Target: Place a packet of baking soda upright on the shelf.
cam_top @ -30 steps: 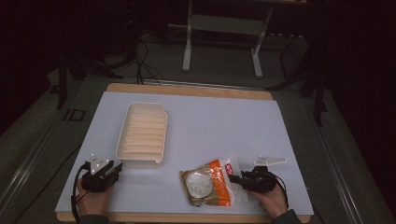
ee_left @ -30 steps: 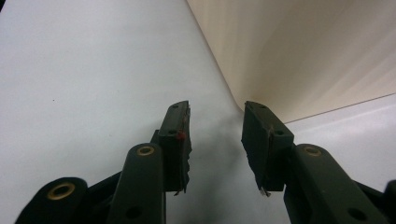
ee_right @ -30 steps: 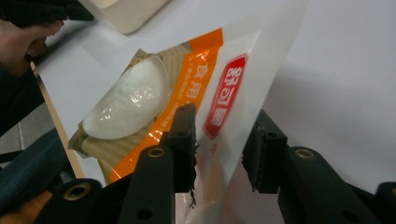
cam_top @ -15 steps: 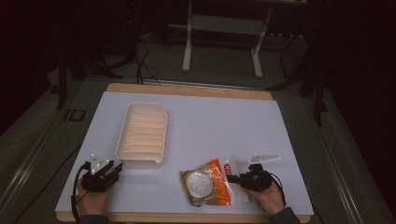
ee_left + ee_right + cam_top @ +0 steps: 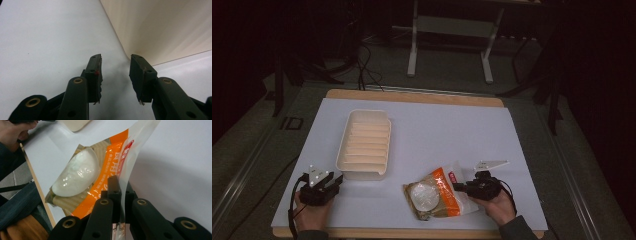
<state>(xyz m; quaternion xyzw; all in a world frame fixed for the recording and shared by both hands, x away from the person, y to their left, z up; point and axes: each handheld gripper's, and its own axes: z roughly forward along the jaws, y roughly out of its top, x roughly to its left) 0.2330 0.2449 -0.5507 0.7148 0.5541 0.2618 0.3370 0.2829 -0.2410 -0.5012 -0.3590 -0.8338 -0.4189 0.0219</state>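
A clear and orange food bag (image 5: 434,195) (image 5: 100,167) with a white round lump and beige pieces inside lies near the table's front edge, right of centre. My right gripper (image 5: 460,187) (image 5: 121,192) is shut on the bag's clear right edge, which stands up between its jaws. A cream ridged tray (image 5: 364,143) (image 5: 160,25) rests left of centre. My left gripper (image 5: 332,181) (image 5: 115,72) is open just before the tray's near left corner, low over the white table, with nothing between its fingers.
The white table sheet (image 5: 447,130) stretches bare behind the bag and right of the tray. Its wooden edge (image 5: 412,233) runs close below both hands. Beyond the far edge lie a dark floor, cables and a metal stand (image 5: 449,30).
The right gripper has slid the bag slightly toward the front right. The left gripper and the tray have stayed put.
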